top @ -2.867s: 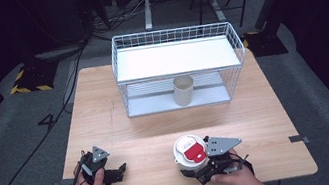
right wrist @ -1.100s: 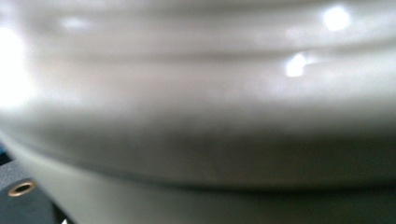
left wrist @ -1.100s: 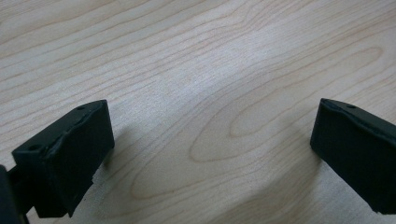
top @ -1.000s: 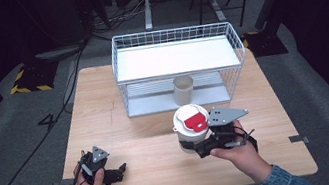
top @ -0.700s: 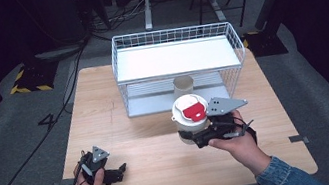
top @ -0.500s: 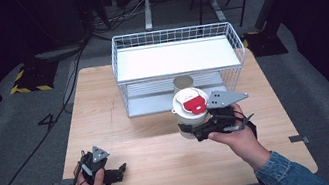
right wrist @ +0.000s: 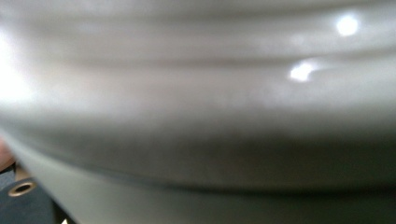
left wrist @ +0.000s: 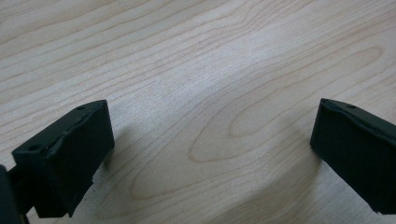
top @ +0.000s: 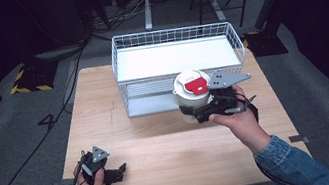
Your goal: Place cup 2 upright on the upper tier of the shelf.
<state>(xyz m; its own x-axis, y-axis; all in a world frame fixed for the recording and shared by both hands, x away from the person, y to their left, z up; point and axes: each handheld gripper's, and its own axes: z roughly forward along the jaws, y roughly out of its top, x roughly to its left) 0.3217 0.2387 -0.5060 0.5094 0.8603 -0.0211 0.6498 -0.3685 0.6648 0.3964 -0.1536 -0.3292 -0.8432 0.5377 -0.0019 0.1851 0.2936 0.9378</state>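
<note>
- Two hand-held grippers work over the pale wooden table (top: 162, 148); at the lower left of the high view the left gripper (top: 115, 173) lies low on the bare wood, pointing right.
- In the left gripper view its black jaws stand far apart with nothing but wood grain (left wrist: 210, 93) between them.
- Centre-right, the white round container with a red-and-white lid (top: 192, 95) stands upright, long axis vertical, lid facing up, lifted above the table.
- The right gripper (top: 202, 112) pinches the container's lower side from the right; the right gripper view has its blurred white wall (right wrist: 196, 107) close up.
- Just behind the container, the white wire two-tier basket rack (top: 120, 69) fills the upper middle.
</note>
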